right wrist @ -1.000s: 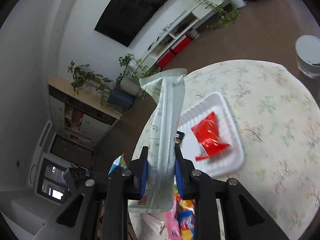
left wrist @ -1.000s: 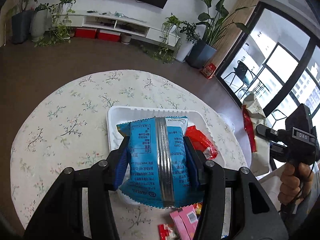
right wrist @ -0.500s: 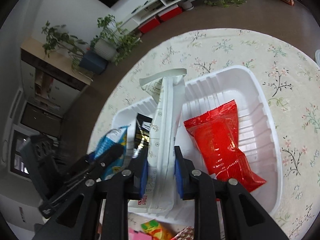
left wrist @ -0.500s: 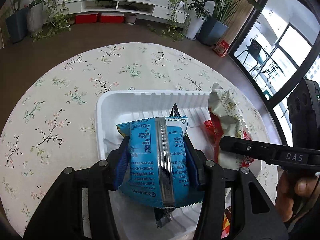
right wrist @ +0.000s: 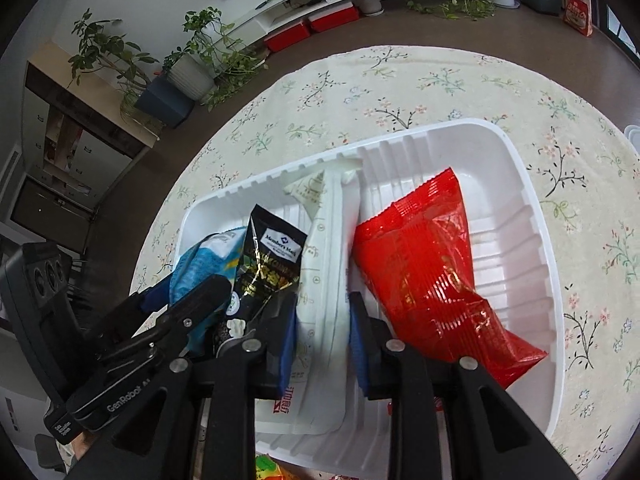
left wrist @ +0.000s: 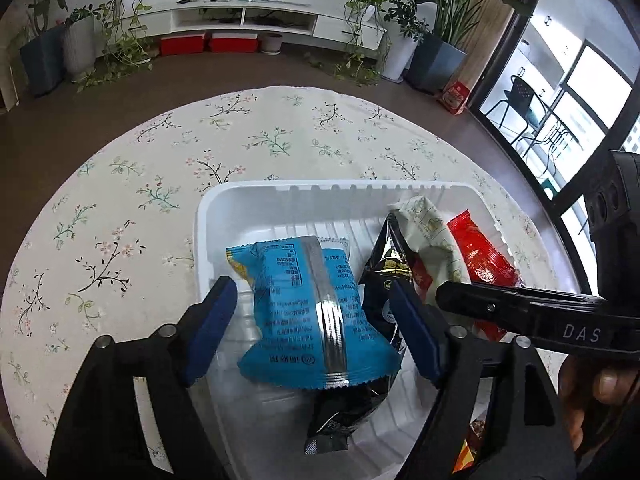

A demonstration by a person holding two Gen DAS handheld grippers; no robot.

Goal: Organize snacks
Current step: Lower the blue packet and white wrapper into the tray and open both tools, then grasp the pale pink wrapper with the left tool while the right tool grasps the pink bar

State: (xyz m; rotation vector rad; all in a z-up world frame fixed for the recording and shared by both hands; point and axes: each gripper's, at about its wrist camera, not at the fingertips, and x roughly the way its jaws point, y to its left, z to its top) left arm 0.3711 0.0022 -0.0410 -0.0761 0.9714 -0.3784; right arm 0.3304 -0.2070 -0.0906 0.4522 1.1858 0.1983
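A white plastic tray (left wrist: 208, 216) (right wrist: 532, 200) sits on the floral tablecloth. In it lie a blue snack pack (left wrist: 308, 304) (right wrist: 200, 264), a black packet (left wrist: 384, 272) (right wrist: 272, 260), a white packet (left wrist: 432, 236) (right wrist: 324, 272) and a red packet (left wrist: 480, 252) (right wrist: 424, 268). My left gripper (left wrist: 316, 324) is open, its blue pads apart on either side of the blue pack. My right gripper (right wrist: 324, 340) has its jaws spread, the white packet between them lying in the tray.
The round table's floral cloth (left wrist: 120, 200) surrounds the tray. More colourful snack packs lie at the near edge (right wrist: 276, 470) (left wrist: 468, 448). A white lidded container (right wrist: 633, 136) stands at the right table edge. Plants and a TV shelf stand beyond.
Both grippers lowered into the tray. The left jaws have opened, letting go of the blue pack. The right jaws have widened around the white packet, which now lies in the tray.
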